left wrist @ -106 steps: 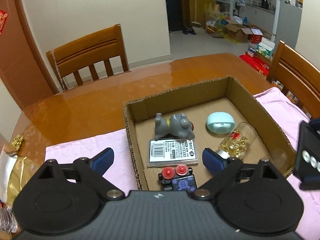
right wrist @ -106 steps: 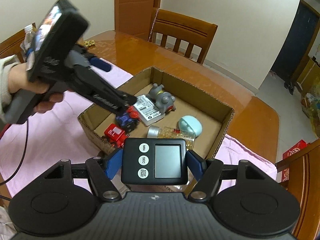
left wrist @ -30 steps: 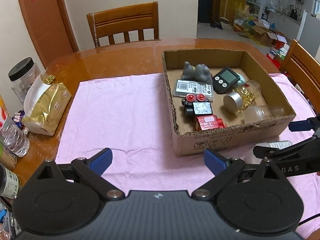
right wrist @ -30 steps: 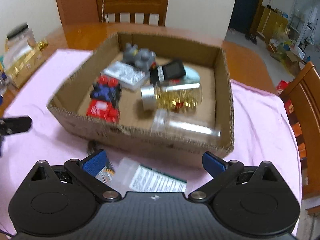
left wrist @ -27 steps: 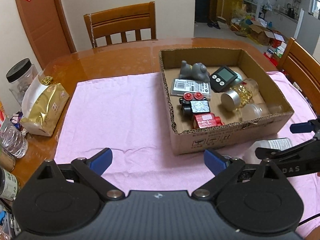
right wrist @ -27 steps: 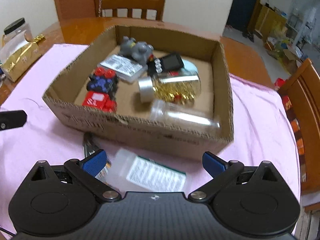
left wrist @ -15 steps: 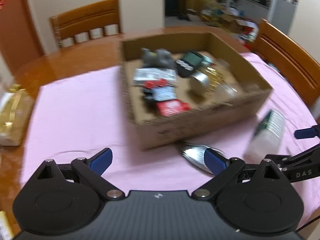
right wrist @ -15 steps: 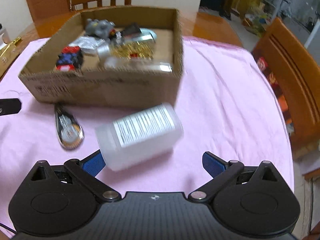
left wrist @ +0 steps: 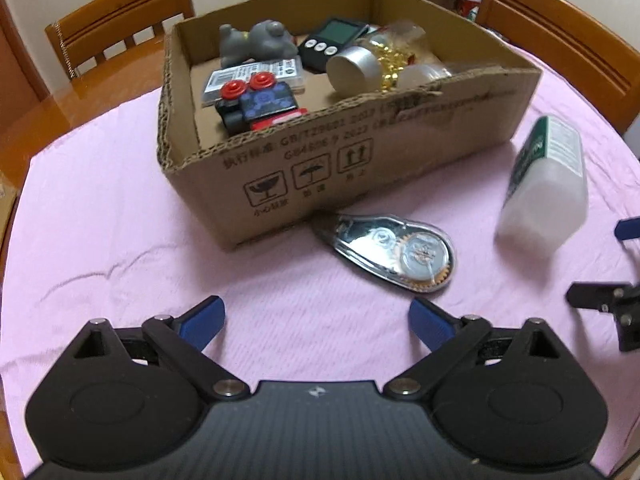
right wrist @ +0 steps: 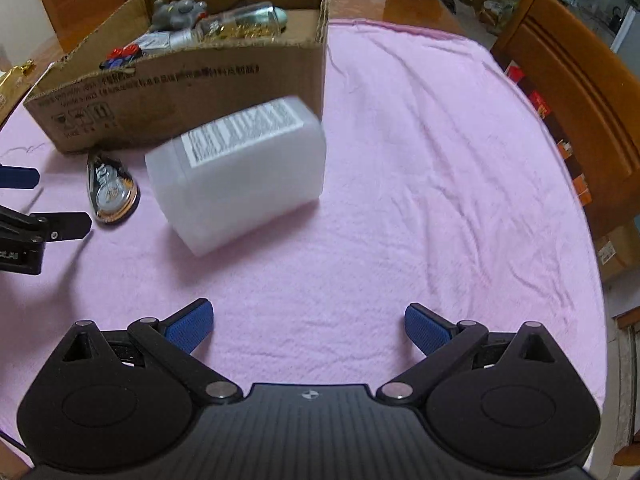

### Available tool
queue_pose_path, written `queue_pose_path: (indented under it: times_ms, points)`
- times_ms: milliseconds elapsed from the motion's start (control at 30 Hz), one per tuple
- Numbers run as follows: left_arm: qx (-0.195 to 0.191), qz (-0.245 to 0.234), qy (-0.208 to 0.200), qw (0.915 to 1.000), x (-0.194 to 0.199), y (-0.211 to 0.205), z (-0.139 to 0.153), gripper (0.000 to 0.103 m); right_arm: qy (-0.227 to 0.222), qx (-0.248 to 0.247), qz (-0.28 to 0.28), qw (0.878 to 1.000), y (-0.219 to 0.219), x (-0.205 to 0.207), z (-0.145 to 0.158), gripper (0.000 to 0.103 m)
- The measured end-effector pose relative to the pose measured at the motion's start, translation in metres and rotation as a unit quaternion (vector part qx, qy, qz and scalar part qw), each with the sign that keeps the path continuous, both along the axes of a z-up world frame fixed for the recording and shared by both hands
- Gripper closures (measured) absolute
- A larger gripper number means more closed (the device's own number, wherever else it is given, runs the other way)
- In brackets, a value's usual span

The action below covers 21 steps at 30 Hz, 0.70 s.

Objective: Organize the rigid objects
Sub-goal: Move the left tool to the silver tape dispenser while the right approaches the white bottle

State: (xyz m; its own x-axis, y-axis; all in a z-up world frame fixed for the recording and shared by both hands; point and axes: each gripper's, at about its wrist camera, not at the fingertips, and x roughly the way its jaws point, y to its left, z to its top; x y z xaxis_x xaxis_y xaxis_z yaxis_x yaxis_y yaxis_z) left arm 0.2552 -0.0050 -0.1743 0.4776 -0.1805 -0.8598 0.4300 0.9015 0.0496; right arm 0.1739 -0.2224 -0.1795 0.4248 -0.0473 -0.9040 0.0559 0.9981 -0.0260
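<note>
A cardboard box (left wrist: 360, 160) stands on the pink cloth and holds a grey toy (left wrist: 256, 42), a black timer (left wrist: 332, 40), a jar of gold pieces (left wrist: 376, 60), a card (left wrist: 256, 76) and a toy robot (left wrist: 260, 104). A white plastic bottle (right wrist: 240, 168) lies on the cloth in front of the box; it also shows in the left wrist view (left wrist: 548, 184). A clear correction-tape dispenser (left wrist: 396, 252) lies beside the box. My left gripper (left wrist: 316, 320) is open and empty, just short of the dispenser. My right gripper (right wrist: 306, 328) is open and empty, short of the bottle.
The pink cloth (right wrist: 420, 160) covers a wooden table. Wooden chairs stand at the far left (left wrist: 116, 16) and at the right (right wrist: 576, 92). A gold bag (right wrist: 12, 76) lies at the table's left edge. The other gripper's fingers (right wrist: 40, 224) show at the left.
Both grippers have drawn back from the box and dropped low over the cloth. The timer now lies in the box. The bottle and the dispenser have come close in front of the grippers.
</note>
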Motion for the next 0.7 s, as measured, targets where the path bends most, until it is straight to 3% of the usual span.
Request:
queue_pose_path:
  times_ms: [533,700]
  points:
    - [-0.036,-0.058,-0.034,0.9971,0.014,-0.035,-0.006,0.001,-0.010,0.000,0.020,1.000,0.000,-0.001,0.001,0.000]
    - [-0.045,-0.076,-0.035,0.9955,0.015,-0.039,-0.006,0.004,-0.011,0.000,0.020,1.000,0.000,-0.001,0.000,0.000]
